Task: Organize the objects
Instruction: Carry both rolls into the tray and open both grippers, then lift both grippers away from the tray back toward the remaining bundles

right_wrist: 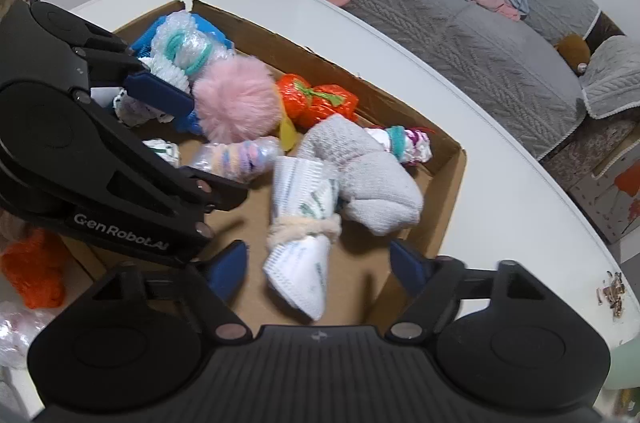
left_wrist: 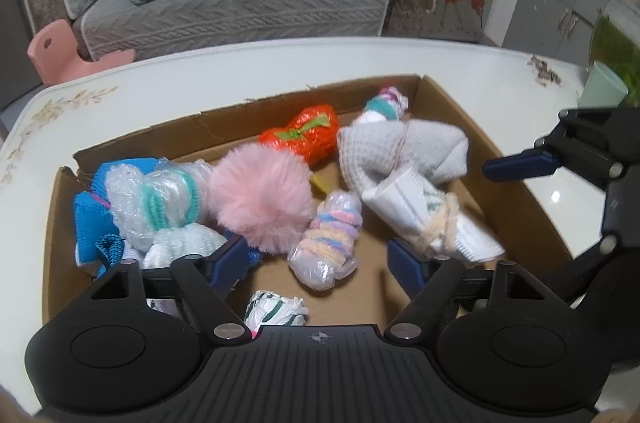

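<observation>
A shallow brown cardboard box (left_wrist: 516, 223) is sitting on the white glossy tabletop (left_wrist: 280, 63), and every place here is being given from that box. Inside it, near its middle, a fluffy pink fur pompom (left_wrist: 260, 199) is lying against a plastic-wrapped roll of pastel hair ties (left_wrist: 328, 243); toward the box's far wall an orange foil-wrapped bundle (left_wrist: 304, 135) is resting, and along its right side a grey knitted cloth bundle (right_wrist: 360, 175) is touching a white ribbed cloth roll tied with cream yarn (right_wrist: 304, 235). The left gripper (left_wrist: 316, 263) is hovering over the box's near edge with jaws spread wide, gripping nothing. The right gripper (right_wrist: 320, 263) is hanging above the box's right part, jaws likewise spread and empty, straddling the white roll. The likely trouble: closing there could catch the grey bundle too, since they are touching, or the yarn could slip; the two grippers are also crowding the same box and could be colliding.
</observation>
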Available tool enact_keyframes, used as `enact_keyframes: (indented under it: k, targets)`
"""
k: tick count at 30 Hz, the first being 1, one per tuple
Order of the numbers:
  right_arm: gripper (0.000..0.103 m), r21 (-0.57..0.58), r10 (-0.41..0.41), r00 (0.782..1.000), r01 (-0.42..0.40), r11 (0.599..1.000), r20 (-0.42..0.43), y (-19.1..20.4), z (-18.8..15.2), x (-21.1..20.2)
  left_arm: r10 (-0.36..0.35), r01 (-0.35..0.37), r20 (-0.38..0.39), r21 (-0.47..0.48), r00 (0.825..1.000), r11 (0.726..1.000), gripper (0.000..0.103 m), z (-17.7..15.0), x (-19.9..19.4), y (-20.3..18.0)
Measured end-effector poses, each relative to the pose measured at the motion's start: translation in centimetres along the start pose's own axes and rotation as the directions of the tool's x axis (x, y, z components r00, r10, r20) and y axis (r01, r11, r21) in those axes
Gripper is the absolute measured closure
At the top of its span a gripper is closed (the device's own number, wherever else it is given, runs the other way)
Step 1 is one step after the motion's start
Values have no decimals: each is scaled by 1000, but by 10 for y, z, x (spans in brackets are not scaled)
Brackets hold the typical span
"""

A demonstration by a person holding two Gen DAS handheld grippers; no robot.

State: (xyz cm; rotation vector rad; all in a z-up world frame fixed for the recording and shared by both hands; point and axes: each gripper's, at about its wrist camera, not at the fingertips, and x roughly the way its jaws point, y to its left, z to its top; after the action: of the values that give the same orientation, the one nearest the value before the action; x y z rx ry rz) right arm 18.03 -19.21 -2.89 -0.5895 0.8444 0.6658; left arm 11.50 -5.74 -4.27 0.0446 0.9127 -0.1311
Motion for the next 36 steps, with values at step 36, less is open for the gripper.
enact_keyframes:
  k: [36]
  targets:
    - [11,175,-56,998,51,983,25,27,2,-40,48,-30,117,-147,992,989,9,-27,-78,34]
